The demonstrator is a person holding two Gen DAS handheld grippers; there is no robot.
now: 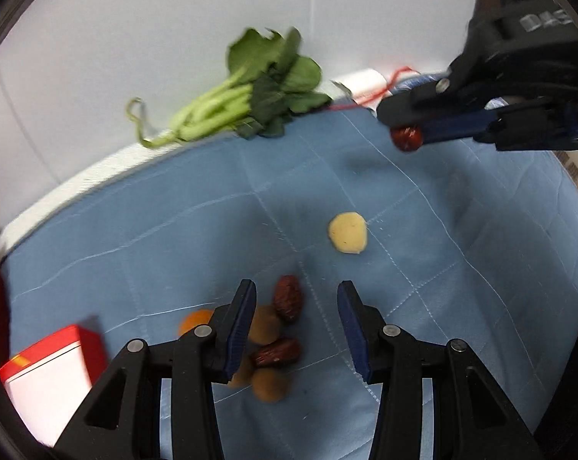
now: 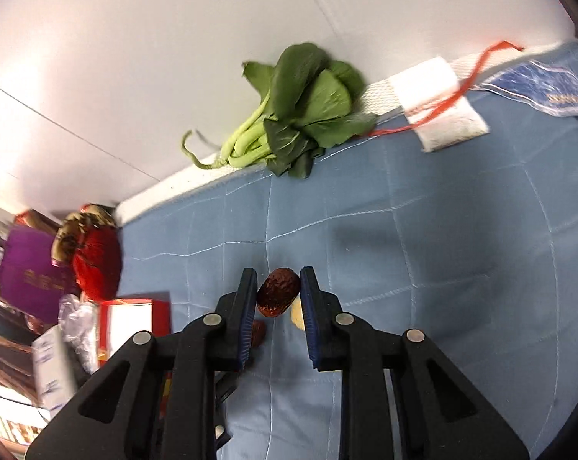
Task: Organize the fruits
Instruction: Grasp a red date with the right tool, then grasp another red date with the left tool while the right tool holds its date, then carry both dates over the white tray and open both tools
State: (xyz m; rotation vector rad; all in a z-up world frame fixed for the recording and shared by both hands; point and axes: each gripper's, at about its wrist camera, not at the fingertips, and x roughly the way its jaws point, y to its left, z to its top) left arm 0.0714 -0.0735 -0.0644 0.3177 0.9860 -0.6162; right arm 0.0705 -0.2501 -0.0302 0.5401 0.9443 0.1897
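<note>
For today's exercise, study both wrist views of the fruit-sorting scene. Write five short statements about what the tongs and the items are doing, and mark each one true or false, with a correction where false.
1. The right tongs grip a red date. True.
2. The left tongs are clamped on the pale yellow piece. False: they are open and hold nothing; the piece lies on the blue cloth ahead of them.
3. The leafy greens lie at the cloth's far edge, by the wall. True.
4. Two red dates lie among round brown fruits near the left tongs. True.
5. The red and white box sits on top of the greens. False: it stands apart, near the left tongs.
</note>
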